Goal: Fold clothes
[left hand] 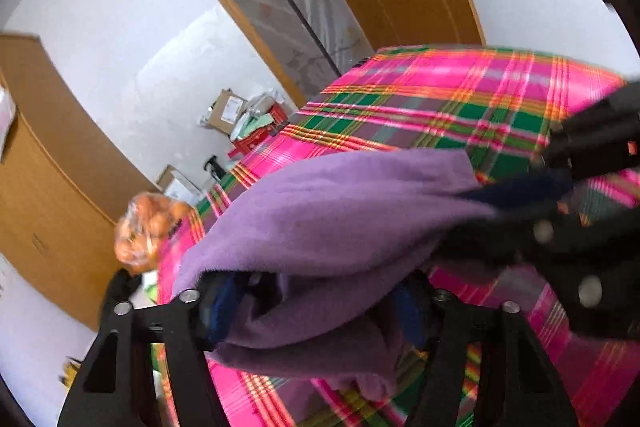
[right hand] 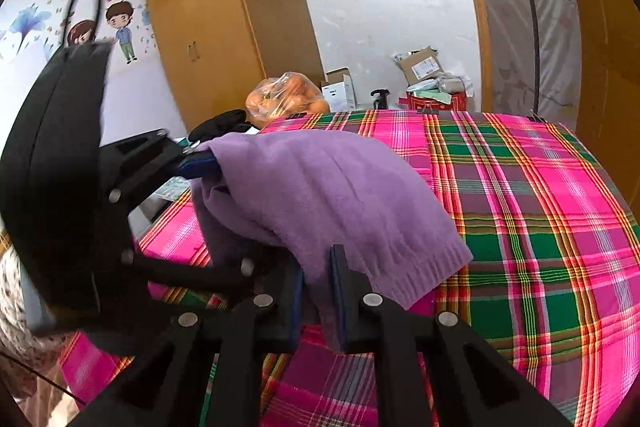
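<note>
Both tools are holding our purple sweater above the plaid tabletop (right hand: pixel 520 211): right tool (right hand: pixel 318 291) is pinching its hem, left tool (left hand: pixel 316 311), wider, is straddling bunched sweater (right hand: pixel 320 187).

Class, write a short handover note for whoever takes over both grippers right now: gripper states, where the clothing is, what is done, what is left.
Right gripper: shut on a fold of the purple sweater, near its ribbed hem.
Left gripper: jaws wide, sweater cloth lying between them; whether the pads press on it cannot be told.
Sweater: bunched and lifted between the two grippers, above the plaid cloth on the table.
Done: sweater picked up; no neat fold visible yet.
Left: spread it flat on the plaid cloth, fold it, set it down. A bag of oranges sits at the far edge; keep away from it.
</note>
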